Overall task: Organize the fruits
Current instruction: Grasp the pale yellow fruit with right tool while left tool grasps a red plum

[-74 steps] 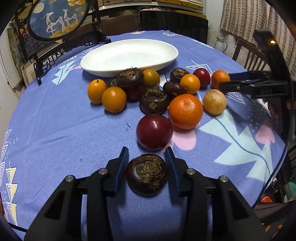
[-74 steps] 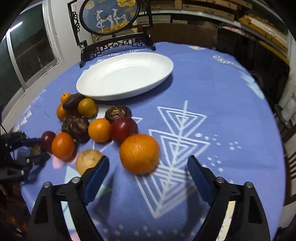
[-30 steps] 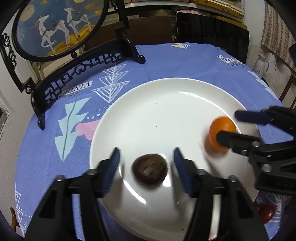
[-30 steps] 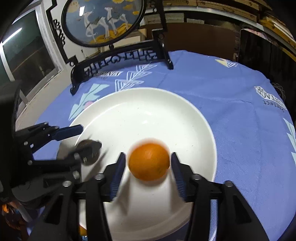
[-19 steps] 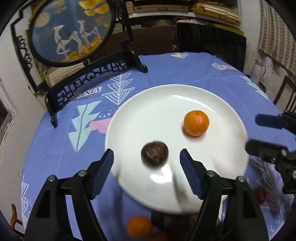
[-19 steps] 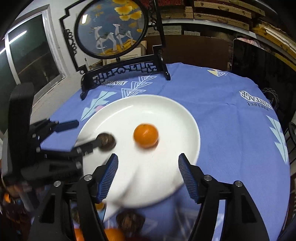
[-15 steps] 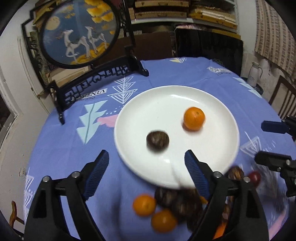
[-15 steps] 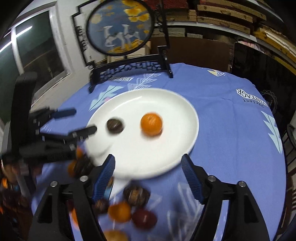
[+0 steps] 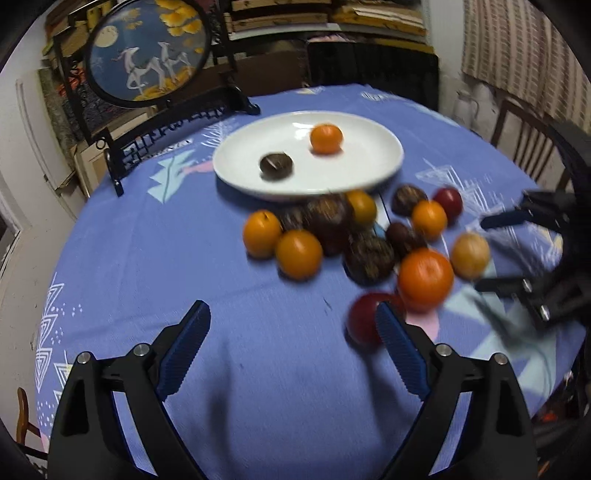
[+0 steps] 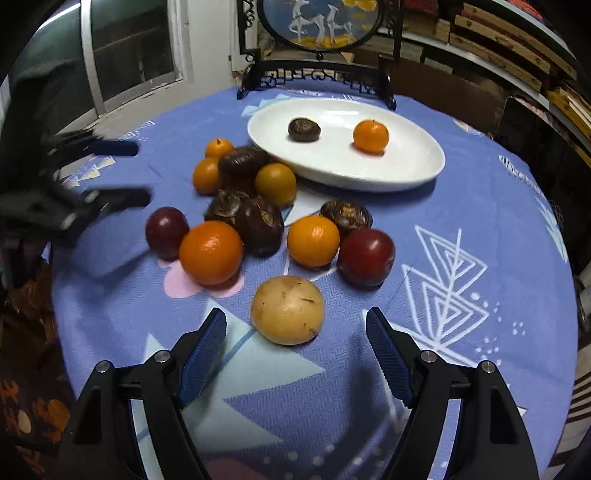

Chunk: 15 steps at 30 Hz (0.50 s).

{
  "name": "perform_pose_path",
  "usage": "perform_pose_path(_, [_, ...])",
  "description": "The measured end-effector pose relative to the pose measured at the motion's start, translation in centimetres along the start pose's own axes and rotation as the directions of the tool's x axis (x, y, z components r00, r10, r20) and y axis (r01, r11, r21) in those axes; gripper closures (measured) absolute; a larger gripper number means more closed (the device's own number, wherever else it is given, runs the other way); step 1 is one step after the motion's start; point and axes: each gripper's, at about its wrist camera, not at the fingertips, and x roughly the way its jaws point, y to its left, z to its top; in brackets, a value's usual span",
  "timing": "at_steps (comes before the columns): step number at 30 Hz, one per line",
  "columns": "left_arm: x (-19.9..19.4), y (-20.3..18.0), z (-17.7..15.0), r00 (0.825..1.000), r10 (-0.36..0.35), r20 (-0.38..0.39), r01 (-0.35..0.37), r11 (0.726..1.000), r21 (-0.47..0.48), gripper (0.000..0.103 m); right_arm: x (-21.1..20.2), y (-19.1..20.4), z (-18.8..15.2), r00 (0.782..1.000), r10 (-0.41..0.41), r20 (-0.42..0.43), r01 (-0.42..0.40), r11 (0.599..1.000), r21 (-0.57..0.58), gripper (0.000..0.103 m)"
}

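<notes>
A white oval plate [image 9: 373,162] [image 10: 406,166] holds a dark water chestnut [image 9: 276,166] [image 10: 304,129] and a small orange [image 9: 325,138] [image 10: 371,137]. In front of it lies a heap of fruit: oranges, dark chestnuts, red plums. My left gripper [image 9: 291,347] hovers over bare cloth, its jaws still opening with nothing between them; a red plum [image 9: 364,324] sits just behind its right finger. My right gripper [image 10: 295,343] is open and empty, with a yellow-brown fruit [image 10: 288,309] lying just ahead of its fingertips. A large orange [image 9: 424,278] [image 10: 211,252] rests beside the plum.
A round table under a blue patterned cloth [image 9: 147,266] [image 10: 461,221]. A black-framed round deer picture on a stand [image 9: 147,51] [image 10: 319,26] rises behind the plate. Chairs and shelves ring the table; a window is at the left in the right wrist view.
Both grippers let go of the chestnut and the orange on the plate, opened wide and drew back toward the near side of the table, bringing the fruit heap into view.
</notes>
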Motion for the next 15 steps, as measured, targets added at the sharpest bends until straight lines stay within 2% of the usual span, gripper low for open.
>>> perform_pose_path(2, [0.4,-0.6,-0.4,1.000,-0.015,-0.012,0.015,1.000,0.016,0.014,0.7,-0.3,0.2,1.000,0.018,-0.015,-0.018,1.000,0.026,0.025])
perform_pose_path(3, [0.5,-0.9,-0.5,1.000,-0.019,-0.014,0.019,1.000,0.021,0.014,1.0,-0.3,0.2,1.000,0.017,-0.019,-0.017,0.999,0.028,0.033])
perform_pose_path(4, [0.7,-1.3,-0.6,0.999,-0.027,-0.019,0.028,0.999,0.031,0.014,1.2,-0.2,0.2,0.999,0.022,-0.025,-0.021,1.000,0.023,0.052])
perform_pose_path(6, [1.1,-1.9,-0.6,0.999,-0.040,-0.025,0.041,0.998,0.042,0.014,1.0,0.1,0.2,0.999,0.032,-0.018,-0.032,0.999,-0.004,0.061])
perform_pose_path(15, [3.1,-3.2,-0.1,0.996,-0.075,-0.045,0.077,0.996,0.045,0.014,0.0,-0.7,-0.4,1.000,0.026,-0.007,-0.026,0.999,0.045,0.061])
